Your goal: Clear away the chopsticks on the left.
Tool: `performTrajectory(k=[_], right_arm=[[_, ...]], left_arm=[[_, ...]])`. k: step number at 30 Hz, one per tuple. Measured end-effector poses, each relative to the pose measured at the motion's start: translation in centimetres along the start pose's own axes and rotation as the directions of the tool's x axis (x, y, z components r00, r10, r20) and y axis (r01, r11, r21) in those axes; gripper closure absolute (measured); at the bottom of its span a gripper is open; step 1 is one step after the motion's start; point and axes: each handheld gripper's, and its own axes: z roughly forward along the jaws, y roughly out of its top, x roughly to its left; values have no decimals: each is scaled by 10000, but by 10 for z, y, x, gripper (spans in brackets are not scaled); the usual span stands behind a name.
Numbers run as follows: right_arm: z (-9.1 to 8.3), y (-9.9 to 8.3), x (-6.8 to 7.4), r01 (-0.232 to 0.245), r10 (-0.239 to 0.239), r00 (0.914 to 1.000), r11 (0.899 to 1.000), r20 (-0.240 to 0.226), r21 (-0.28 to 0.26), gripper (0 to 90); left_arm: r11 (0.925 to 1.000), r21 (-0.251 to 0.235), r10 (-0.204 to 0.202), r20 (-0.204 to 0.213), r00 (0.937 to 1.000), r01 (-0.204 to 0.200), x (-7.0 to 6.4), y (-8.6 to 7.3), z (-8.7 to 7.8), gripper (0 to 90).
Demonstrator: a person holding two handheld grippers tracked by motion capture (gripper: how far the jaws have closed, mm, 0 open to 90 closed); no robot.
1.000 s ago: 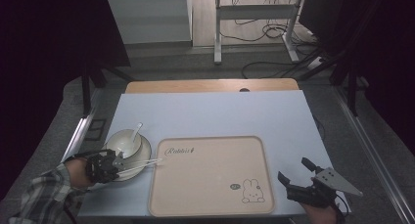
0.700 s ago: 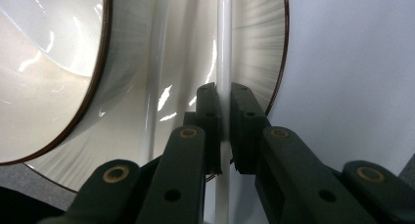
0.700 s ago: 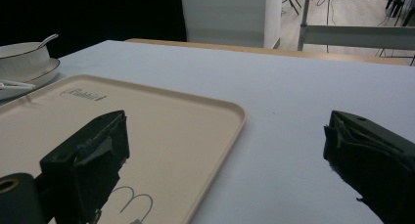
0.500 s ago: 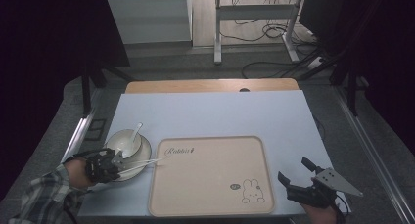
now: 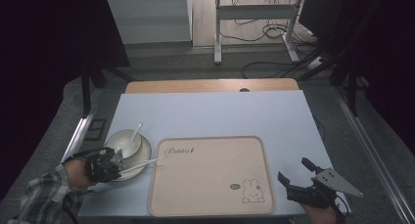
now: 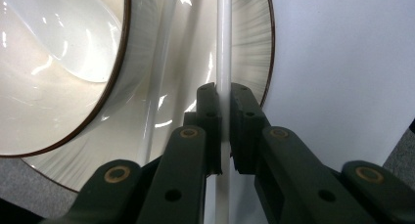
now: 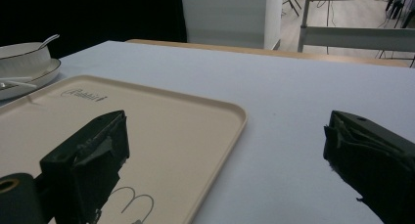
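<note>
**Two grippers, one busy and one waiting**

Two white sticks lie across the plate (image 5: 138, 158) at the left side of the table (image 5: 210, 114). They look like chopsticks. The left gripper (image 6: 222, 111) pinches one chopstick (image 6: 223, 43) tight between its jaws. In the left gripper view that stick runs straight ahead, away from the jaws, over the plate's rim. The second chopstick (image 6: 157, 82) lies just beside it, loose, and nearer the bowl (image 6: 58, 62).

The bowl sits on the plate, and a spoon (image 5: 135, 132) rests in it.

From the high view, the chopsticks point to the right, toward the tan tray (image 5: 211, 175) with the bunny picture. Their tips reach just about to the tray's left edge.

The right gripper (image 5: 299, 179) is far from all this. It waits past the tray's right edge, near the front of the table. Its jaws are spread wide and hold nothing.

So the left hand (image 5: 78, 171) is much nearer the chopsticks. I think the tray is where the stick may go next, a short slide along its own length.
</note>
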Motion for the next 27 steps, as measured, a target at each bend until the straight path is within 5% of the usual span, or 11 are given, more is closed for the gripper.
performTrajectory(k=[17, 20, 27], right_arm=[[-2, 0, 0, 24, -24, 10000, 10000, -16, -45, 28], [-2, 1, 1, 36, -36, 10000, 10000, -37, -21, 28], [-2, 2, 2, 115, -115, 9999, 9999, -112, -33, 29]], left_arm=[[9953, -342, -900, 168, 9958, 906, -13, 14, -14, 851], [9911, -356, -1267, 377, 9912, 1280, -16, 21, -16, 851], [9904, -384, -1306, 484, 9903, 1325, -26, 33, -19, 851]])
